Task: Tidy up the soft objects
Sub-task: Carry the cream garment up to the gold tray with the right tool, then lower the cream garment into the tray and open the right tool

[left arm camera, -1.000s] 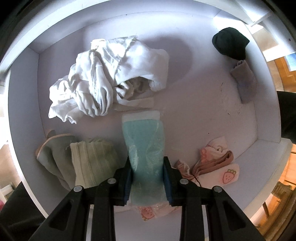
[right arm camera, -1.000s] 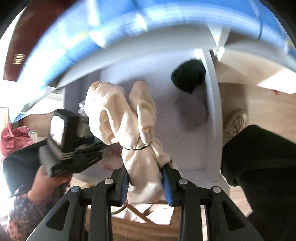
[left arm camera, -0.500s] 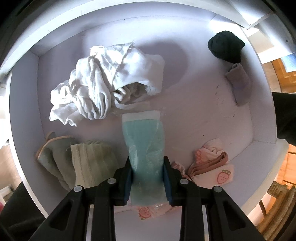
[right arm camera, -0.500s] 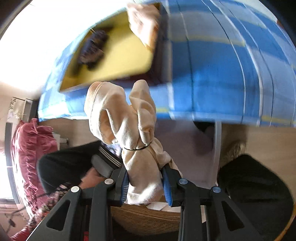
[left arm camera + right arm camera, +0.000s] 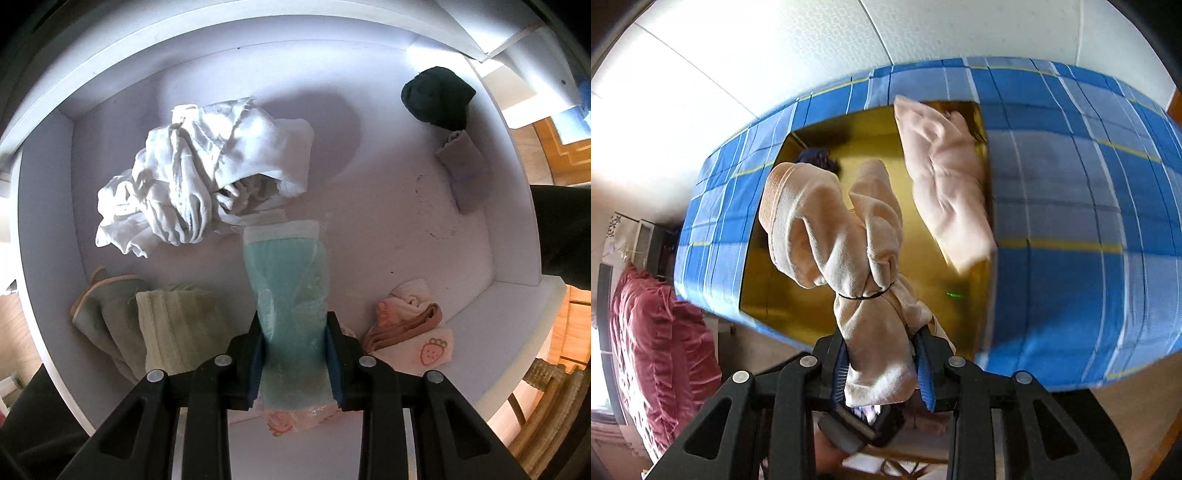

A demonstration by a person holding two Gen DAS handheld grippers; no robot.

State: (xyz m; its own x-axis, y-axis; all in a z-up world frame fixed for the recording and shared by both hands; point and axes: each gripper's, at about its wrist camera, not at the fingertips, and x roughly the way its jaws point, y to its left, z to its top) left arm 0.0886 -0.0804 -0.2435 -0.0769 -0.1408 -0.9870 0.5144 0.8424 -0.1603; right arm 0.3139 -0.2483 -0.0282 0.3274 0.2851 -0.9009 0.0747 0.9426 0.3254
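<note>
My left gripper [image 5: 293, 350] is shut on a teal cloth in a clear plastic wrap [image 5: 286, 280], held straight down over a white drawer [image 5: 513, 295]. Loose in the drawer lie a crumpled white garment [image 5: 207, 177], green towels [image 5: 162, 325], a black sock ball [image 5: 437, 98], a grey sock [image 5: 465, 170] and pink strawberry socks [image 5: 413, 328]. My right gripper [image 5: 882, 369] is shut on a cream cloth bundle tied with a black band [image 5: 838, 236], above a yellow tray [image 5: 798, 302] on a blue plaid bed [image 5: 1089, 229]. A pink cloth [image 5: 942, 173] and a dark item [image 5: 818, 157] lie in the tray.
The drawer has raised white walls all round; wooden floor and a wicker piece [image 5: 550, 413] show beyond its right edge. In the right wrist view a red cushion [image 5: 661, 354] sits at the left, a white wall behind the bed, and a hand with the other gripper below.
My right gripper rose and swung with the cream bundle from over the drawer to face the bed and the yellow tray. The left gripper with the teal cloth stayed almost still.
</note>
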